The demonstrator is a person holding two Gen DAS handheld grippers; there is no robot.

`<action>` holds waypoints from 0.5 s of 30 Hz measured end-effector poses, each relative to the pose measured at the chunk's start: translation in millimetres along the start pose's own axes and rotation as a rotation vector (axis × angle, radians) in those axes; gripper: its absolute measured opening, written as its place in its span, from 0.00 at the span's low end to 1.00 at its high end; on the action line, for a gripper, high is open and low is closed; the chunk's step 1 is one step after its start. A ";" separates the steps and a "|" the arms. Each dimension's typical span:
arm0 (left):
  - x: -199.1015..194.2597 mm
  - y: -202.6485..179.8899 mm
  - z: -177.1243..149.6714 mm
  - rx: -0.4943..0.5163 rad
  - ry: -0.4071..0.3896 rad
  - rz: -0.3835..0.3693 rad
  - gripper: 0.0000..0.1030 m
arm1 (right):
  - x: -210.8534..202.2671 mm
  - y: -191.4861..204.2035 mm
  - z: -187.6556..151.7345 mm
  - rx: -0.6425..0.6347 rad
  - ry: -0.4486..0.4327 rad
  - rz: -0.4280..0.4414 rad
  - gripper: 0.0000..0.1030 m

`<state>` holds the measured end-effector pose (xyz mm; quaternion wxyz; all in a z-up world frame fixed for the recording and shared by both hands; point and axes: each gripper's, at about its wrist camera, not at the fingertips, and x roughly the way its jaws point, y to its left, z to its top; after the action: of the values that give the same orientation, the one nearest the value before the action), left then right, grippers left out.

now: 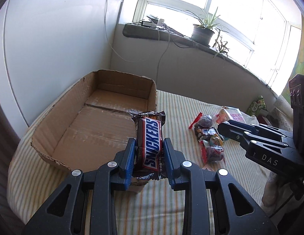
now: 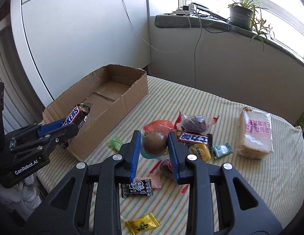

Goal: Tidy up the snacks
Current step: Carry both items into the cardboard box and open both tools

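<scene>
My left gripper [image 1: 149, 146] is shut on a Snickers bar [image 1: 151, 140] and holds it over the near right corner of an open cardboard box [image 1: 59, 115]. In the right wrist view the bar [image 2: 75, 115] sits over the box's [image 2: 120, 105] near end, held by the left gripper [image 2: 68, 126]. My right gripper [image 2: 154, 144] is shut on a packaged brown egg [image 2: 154, 144] above a pile of snacks [image 2: 193, 137]. The right gripper [image 1: 228, 129] also shows in the left wrist view, over the same pile [image 1: 208, 137].
The box is empty inside. A striped cloth [image 2: 201, 195] covers the table. A bread pack [image 2: 256, 135] lies at right. Loose candies lie near me: black [image 2: 137, 189], yellow [image 2: 143, 224], green [image 2: 115, 144]. A windowsill with a potted plant [image 2: 241, 15] is behind.
</scene>
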<state>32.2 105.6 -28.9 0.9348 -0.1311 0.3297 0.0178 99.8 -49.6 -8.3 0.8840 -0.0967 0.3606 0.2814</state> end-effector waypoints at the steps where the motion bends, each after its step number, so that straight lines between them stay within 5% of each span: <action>1: -0.8 6.1 0.6 -0.006 -0.003 0.010 0.26 | 4.8 6.5 3.6 -0.008 0.002 0.013 0.28; 15: 1.0 52.7 6.9 -0.053 -0.008 0.086 0.26 | 50.2 72.0 39.2 -0.083 0.022 0.126 0.28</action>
<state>30.9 158.1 -36.7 0.9306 -0.1417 0.3308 0.0672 111.0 45.8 -12.4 0.8558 -0.1132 0.3637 0.3501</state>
